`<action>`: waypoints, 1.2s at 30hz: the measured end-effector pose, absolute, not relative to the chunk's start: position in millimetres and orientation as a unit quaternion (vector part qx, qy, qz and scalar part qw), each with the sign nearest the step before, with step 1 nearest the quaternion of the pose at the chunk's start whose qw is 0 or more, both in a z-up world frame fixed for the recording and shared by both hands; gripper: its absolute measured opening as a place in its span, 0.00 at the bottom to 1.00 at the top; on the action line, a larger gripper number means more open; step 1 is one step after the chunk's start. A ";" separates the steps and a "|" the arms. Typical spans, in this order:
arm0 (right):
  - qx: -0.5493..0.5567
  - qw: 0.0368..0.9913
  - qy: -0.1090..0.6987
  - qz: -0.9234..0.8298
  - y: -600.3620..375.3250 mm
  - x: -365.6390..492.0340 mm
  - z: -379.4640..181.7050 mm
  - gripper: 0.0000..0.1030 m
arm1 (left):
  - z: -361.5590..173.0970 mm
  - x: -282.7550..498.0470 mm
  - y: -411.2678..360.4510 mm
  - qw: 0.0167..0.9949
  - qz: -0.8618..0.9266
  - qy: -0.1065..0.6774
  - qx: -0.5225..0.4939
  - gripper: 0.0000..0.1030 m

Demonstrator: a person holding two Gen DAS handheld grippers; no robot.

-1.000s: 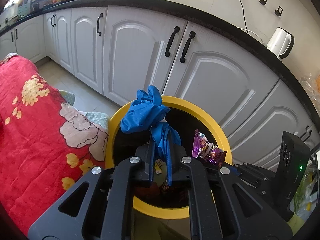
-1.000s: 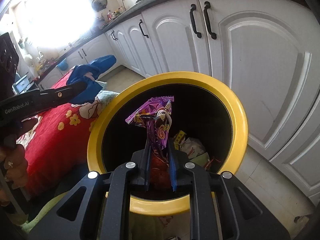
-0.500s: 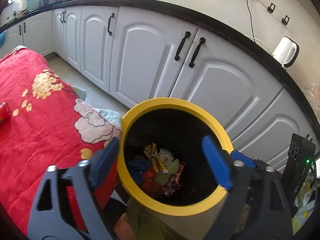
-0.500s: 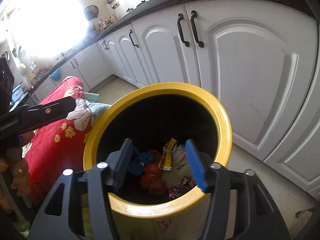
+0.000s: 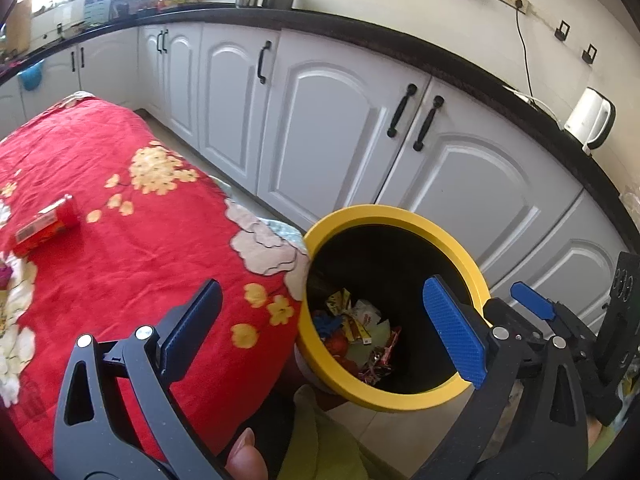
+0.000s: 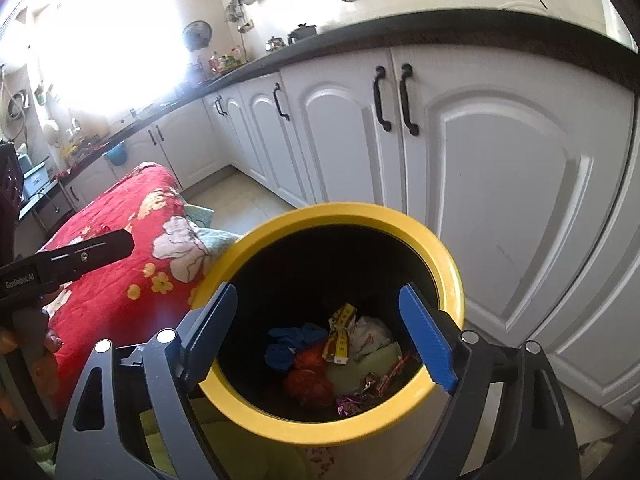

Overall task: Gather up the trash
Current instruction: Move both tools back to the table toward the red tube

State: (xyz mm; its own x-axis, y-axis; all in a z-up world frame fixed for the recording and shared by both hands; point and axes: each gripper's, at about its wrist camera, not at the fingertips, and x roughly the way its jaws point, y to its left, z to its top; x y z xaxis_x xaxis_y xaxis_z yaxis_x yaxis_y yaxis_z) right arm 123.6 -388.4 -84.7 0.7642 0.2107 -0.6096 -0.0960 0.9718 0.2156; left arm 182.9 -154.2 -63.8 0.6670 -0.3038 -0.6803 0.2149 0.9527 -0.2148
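A yellow-rimmed black bin (image 5: 420,220) (image 6: 448,264) stands beside the table and holds trash: a blue glove (image 6: 296,340), a purple wrapper (image 6: 352,400), yellow and red wrappers. My left gripper (image 5: 320,332) is open and empty over the table edge and the bin's left rim. My right gripper (image 6: 320,336) is open and empty just above the bin mouth. A red packet (image 5: 46,222) lies on the red floral tablecloth (image 5: 140,240) at the far left.
White kitchen cabinets (image 5: 340,120) with black handles run behind the bin under a dark counter. A white kettle (image 5: 590,122) stands on the counter at the right. The right gripper (image 5: 560,332) shows in the left wrist view, right of the bin.
Both grippers opened and let the blue glove and the purple wrapper fall into the bin. The left gripper then swung left toward the table; the right one backed up slightly.
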 end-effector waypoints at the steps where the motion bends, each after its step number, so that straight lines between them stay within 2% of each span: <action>1: 0.084 0.936 0.331 0.084 -386.1 123.2 -82.1 0.80 | -62.7 182.3 -152.0 0.912 -0.140 0.381 -0.059 0.90; 18: 0.046 0.940 0.309 0.139 -332.8 117.2 -49.8 0.83 | -38.7 167.8 -90.5 0.927 -0.088 0.353 -0.090 0.90; 36: -0.036 0.923 0.290 0.252 -218.5 134.5 -20.3 0.87 | -30.9 153.8 23.0 0.929 0.022 0.329 -0.167 0.89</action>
State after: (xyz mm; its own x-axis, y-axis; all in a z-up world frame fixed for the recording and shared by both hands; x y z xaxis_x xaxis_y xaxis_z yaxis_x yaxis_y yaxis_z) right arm 134.5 -218.5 -20.3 0.7048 0.4436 -0.5536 -0.4852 0.8707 0.0800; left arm 153.8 23.0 -30.9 0.7832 -0.0691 -0.6180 -0.1498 0.9435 -0.2954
